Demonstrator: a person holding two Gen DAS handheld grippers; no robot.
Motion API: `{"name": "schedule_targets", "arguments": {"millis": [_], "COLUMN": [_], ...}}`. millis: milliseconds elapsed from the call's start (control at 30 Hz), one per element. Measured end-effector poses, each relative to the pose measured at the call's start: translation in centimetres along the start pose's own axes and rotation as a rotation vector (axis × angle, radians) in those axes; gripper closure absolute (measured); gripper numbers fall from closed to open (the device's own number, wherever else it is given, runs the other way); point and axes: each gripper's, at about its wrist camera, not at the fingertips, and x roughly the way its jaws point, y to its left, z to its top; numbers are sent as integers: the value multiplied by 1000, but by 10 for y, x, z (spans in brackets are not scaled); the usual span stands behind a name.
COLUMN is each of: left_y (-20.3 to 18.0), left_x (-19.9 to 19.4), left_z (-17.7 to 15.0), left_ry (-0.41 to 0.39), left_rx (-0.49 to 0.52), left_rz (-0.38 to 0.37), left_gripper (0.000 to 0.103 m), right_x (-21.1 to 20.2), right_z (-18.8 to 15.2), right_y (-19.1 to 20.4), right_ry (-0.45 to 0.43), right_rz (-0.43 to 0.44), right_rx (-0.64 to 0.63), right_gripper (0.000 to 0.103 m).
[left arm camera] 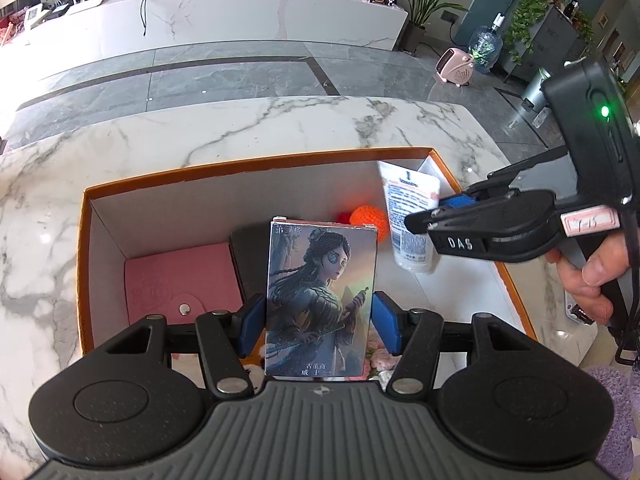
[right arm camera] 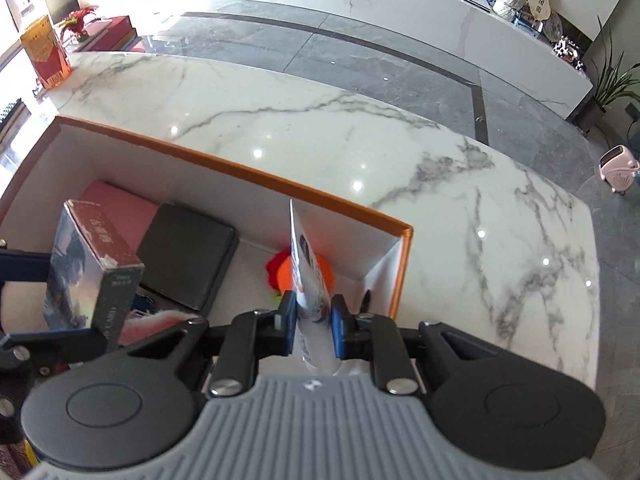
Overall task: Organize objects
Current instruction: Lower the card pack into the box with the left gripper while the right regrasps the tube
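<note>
- The marble table (right arm camera: 440, 184) carries the orange-rimmed box (left arm camera: 256, 165) — the landmark for everything below.
- Inside the box, a pink wallet (left arm camera: 176, 284) lies flat on the floor at its left end; a dark case (right arm camera: 186, 258) lies just beside it toward the middle, and an orange knitted ball (left arm camera: 370, 222) rests against the far wall.
- The left gripper (left arm camera: 320, 322) holds a picture card box (left arm camera: 322, 300) upright over the near side of the box, its blue pads pressed on both long edges.
- The right gripper (right arm camera: 314, 320) clamps a white tube (right arm camera: 308, 276), which stands crimped end up over the right end of the box, near the knitted ball; whether its cap touches the floor cannot be told.
- A person's hand (left arm camera: 588, 276) grips the right tool's handle, outside the right wall of the box.
- Progress, as a judgement: three things already lie in the box, while the card box and the tube are in the jaws and not yet set down — so the task looks well along, with these two placements left, and any other items lie outside both views.
</note>
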Motion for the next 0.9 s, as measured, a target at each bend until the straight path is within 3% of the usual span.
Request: {"name": "schedule_targets", "arguments": {"millis": [367,633,900], "left_y": [-8,-15,-24], "left_x": [0,-2,2], "left_z": [-1,-3,-4], "left_ry": [12,9,21], "left_rx": [23,50,60], "left_rz": [-4,-12,-27], "left_gripper": [36,36,36], "right_x": [0,-3,-14], "right_z": [-25,-29,-32], "right_y": [15,2,5], "right_ry": [45,120,125], "right_rz": [-30,91,77], "right_rx": [-127,-54,-85], "right_gripper": [85,86,80]}}
